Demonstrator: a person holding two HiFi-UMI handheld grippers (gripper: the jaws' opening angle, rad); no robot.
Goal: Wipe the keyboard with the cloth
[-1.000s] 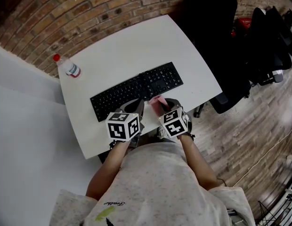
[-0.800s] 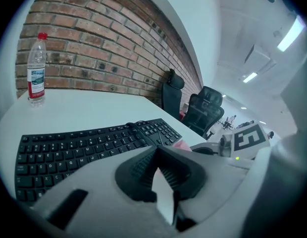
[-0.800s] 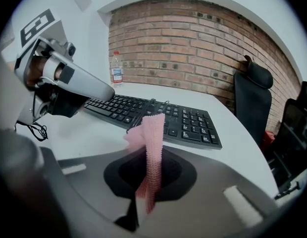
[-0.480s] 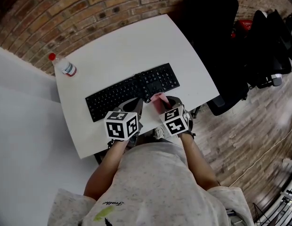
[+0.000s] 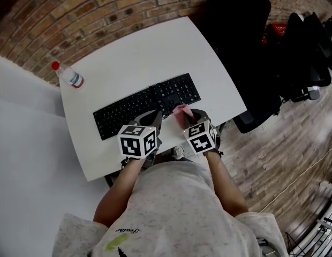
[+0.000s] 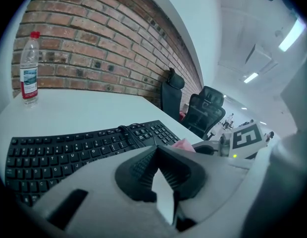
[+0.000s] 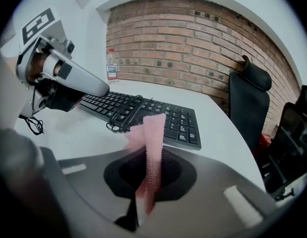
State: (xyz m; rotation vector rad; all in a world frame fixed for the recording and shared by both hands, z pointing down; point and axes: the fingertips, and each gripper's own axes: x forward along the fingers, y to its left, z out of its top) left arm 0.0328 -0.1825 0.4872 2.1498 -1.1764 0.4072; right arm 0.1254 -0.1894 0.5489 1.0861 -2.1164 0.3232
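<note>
While both tools hang over the near edge of the white table (image 5: 150, 52), the black keyboard (image 5: 147, 105) lies just in front of them. It sits at a slant across the table.

The right gripper (image 5: 190, 118) has its jaws squeezed tight on a pink cloth (image 5: 181, 113). In the right gripper view the cloth (image 7: 152, 143) sticks up out of the jaws like a little flag, and its top leans over to one side. It is up in the air, very near the front edge of the keyboard at the number-key end. I cannot tell if it touches the keys.

The left gripper (image 5: 153, 119) is just beside the right one. Its jaws are closed, tip against tip, and nothing is between them.

A black cable (image 7: 121, 118) lies in a loose bunch on the keyboard, near its middle.

Far back, at the table's corner, a clear water bottle (image 5: 68, 75) with a red cap stands up straight, well apart from the keyboard. Behind it is a brick wall (image 5: 102, 15). A black chair (image 5: 246, 31) stands by the right side of the table.
</note>
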